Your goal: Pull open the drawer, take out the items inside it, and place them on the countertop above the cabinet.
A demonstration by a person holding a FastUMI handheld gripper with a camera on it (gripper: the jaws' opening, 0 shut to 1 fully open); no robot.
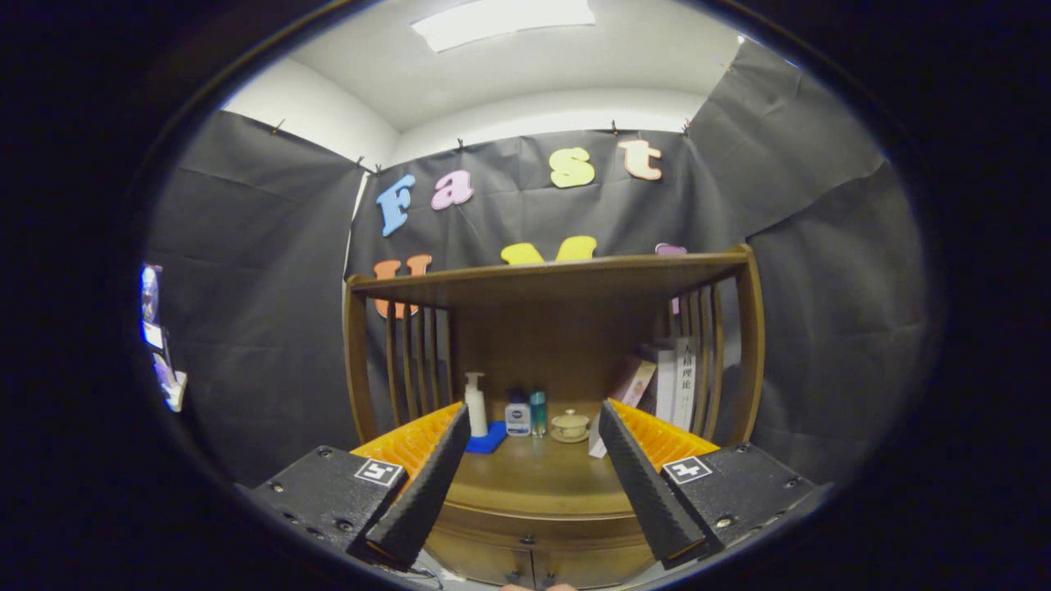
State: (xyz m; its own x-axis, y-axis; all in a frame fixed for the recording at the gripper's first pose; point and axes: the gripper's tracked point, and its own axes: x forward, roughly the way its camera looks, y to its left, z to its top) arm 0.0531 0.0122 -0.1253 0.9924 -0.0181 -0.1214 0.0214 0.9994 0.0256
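Gripper hangs over the countertop with fingers wide apart, holding nothing. Drawer's down below them, so probably best to drop lower and line up on the knobs first

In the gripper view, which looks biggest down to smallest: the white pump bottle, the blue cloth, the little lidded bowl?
1. White pump bottle, tallest.
2. Blue cloth and lidded bowl look about alike, so I won't rank them.
All sit on the countertop, beyond the open gripper.
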